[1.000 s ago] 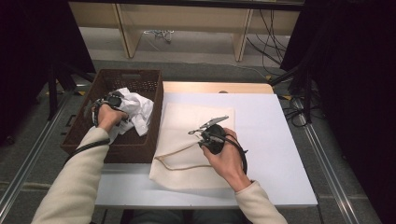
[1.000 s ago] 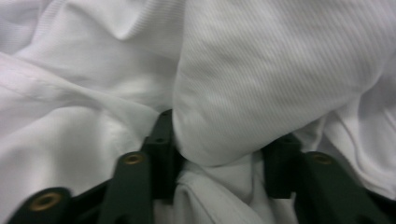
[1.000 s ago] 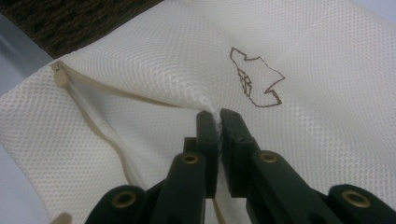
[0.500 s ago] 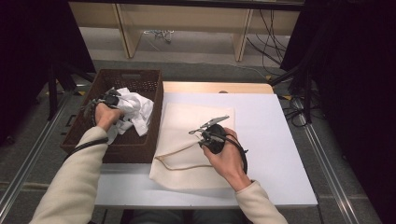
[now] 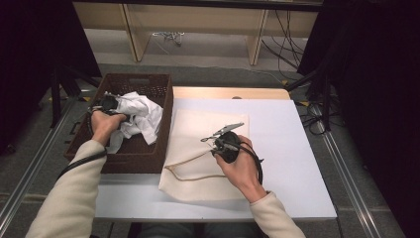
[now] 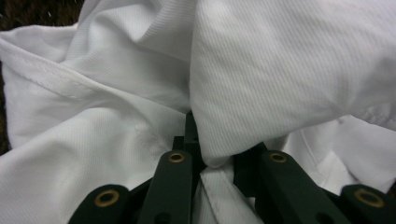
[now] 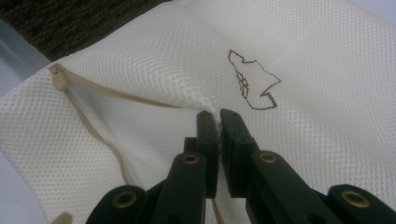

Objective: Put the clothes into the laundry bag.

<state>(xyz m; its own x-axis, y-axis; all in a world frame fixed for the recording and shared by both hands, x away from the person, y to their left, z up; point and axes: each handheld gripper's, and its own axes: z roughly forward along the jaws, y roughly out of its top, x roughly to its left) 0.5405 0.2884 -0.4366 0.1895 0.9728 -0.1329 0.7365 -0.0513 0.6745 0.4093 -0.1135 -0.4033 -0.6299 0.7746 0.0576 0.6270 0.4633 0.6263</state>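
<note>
- My left gripper (image 6: 201, 161) has just been closing; it now pinches the white garment (image 5: 141, 114) in the basket (image 5: 148, 154)
- My right gripper (image 7: 219, 116) clamps the mesh bag (image 7: 299, 56), unzipped
- Left: bagging the garment

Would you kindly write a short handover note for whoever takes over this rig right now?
Left gripper: in the brown basket, its fingers have just been closing and now pinch a fold of the white garment.
Right gripper: shut on the top layer of the cream mesh laundry bag, which lies on the white table beside the basket.
Done: garment gripped, bag's zipper open, its upper layer pinched.
Left: probably lift the garment out of the basket, carry it to the bag's opening, push it inside, then close the zipper.
</note>
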